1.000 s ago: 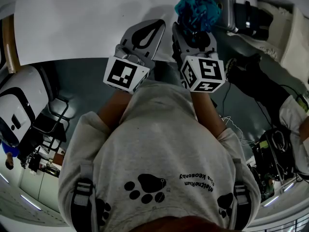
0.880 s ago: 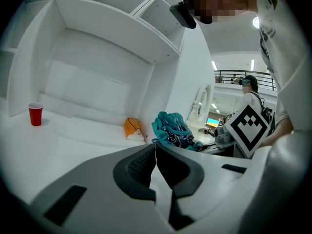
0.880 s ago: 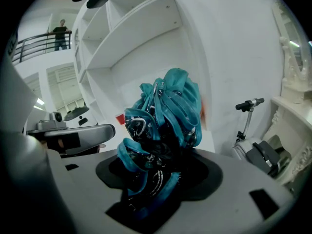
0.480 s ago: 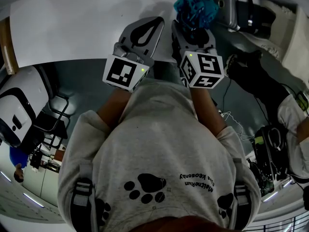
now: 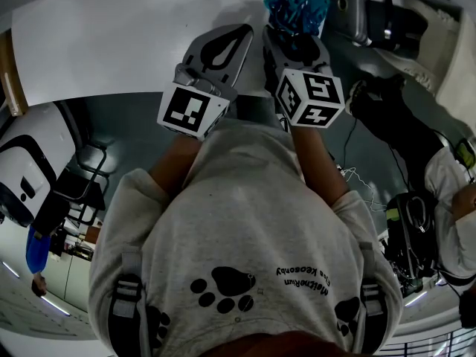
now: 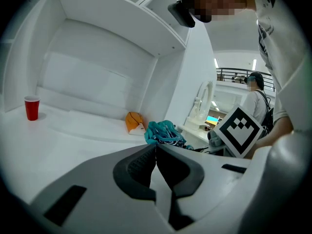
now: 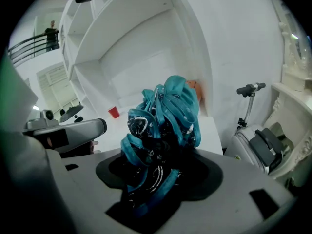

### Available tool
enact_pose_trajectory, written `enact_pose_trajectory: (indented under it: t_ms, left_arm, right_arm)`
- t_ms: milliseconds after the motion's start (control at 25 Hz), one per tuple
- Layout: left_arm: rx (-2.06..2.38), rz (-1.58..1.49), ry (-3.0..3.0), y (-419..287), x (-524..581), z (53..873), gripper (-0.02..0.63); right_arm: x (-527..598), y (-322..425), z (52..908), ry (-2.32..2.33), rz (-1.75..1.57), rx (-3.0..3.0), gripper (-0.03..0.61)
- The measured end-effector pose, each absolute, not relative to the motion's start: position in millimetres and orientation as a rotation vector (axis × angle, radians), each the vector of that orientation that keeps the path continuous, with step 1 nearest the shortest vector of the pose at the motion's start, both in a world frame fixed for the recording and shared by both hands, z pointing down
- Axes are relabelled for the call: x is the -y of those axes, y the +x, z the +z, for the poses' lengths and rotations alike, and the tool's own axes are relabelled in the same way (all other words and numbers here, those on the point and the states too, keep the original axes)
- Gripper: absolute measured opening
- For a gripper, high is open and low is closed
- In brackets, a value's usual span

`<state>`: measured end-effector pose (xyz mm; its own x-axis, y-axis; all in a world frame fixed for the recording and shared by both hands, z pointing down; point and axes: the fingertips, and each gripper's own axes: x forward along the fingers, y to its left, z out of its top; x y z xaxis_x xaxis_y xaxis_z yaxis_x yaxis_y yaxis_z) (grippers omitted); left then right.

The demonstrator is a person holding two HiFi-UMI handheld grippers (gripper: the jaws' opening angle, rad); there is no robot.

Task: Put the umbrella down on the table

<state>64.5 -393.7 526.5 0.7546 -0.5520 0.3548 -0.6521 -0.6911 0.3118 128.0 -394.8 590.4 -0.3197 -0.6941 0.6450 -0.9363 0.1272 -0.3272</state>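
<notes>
The folded umbrella (image 7: 163, 130), teal with dark patterned folds, stands up out of my right gripper (image 7: 158, 184), whose jaws are shut on its lower end. In the head view the umbrella (image 5: 296, 2) pokes over the white table (image 5: 111, 36) past the right gripper (image 5: 294, 39). From the left gripper view the umbrella (image 6: 163, 133) shows just right of centre. My left gripper (image 6: 156, 167) is shut with nothing between its jaws, and sits beside the right one at the table's near edge (image 5: 223, 50).
A red cup (image 6: 31, 107) stands far left on the table and an orange object (image 6: 134, 122) lies near the back wall. White shelving rises behind the table. A scooter (image 7: 248, 101) and grey equipment (image 5: 372, 13) stand to the right. A person (image 5: 454, 192) is at the right.
The right gripper with the umbrella has edged slightly forward and up over the table. The left gripper has barely moved.
</notes>
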Motion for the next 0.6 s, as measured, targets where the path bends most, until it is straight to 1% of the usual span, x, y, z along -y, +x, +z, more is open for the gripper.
enact_pose_trajectory:
  t_ms: [120,320,600]
  left_arm:
    - [0.918,0.332,2.524,63,397,529,0.018]
    - [0.951,0.258,2.541,66,410,526,0.018]
    - [0.938,0.260,2.536,57,412,531,0.018]
  right_arm:
    - [398,127,596,1.577,1.025,2.063,0.281]
    - [403,127,606,1.576,1.061,2.036,0.281]
    - [405,119,614,1.569,1.094,1.984,0.281]
